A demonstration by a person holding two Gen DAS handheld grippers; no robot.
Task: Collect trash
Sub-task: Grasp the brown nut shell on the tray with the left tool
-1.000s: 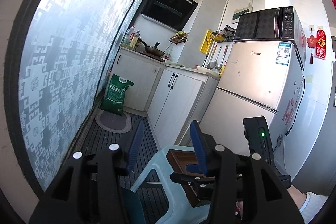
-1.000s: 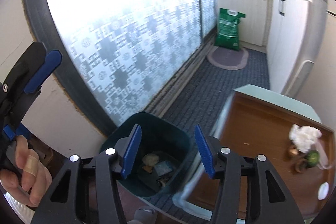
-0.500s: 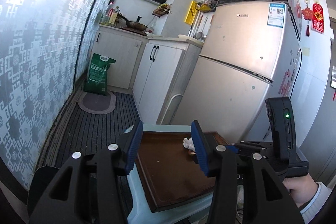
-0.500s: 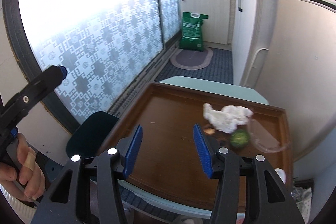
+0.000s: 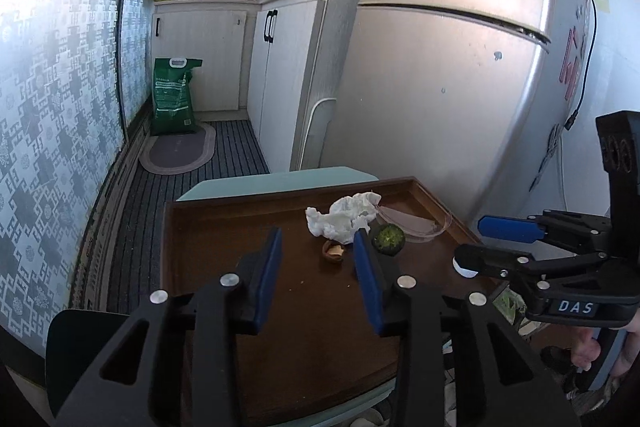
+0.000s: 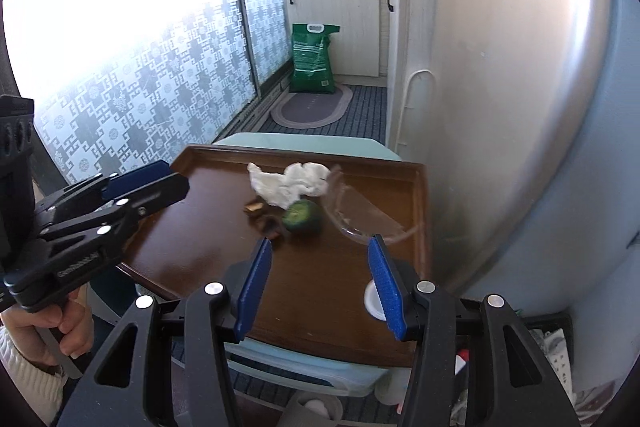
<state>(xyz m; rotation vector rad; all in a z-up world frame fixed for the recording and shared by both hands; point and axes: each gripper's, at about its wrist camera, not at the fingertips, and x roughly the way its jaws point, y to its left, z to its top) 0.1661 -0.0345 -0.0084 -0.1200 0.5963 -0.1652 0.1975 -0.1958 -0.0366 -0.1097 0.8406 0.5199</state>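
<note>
Ahead of my left gripper (image 5: 318,251), on the brown tray (image 5: 208,227), lie the trash items: a crumpled white tissue (image 5: 342,219), a nutshell piece (image 5: 333,251) just beyond the fingertips, and a green fruit half (image 5: 387,238) past the right-side finger. The jaws have just been closing (nothing sits between them) and remain parted, gripping nothing. My right gripper (image 6: 320,267) hangs over the near tray edge, jaws released and empty; tissue, green fruit half and a clear plastic film (image 6: 360,215) lie beyond its fingertips.
</note>
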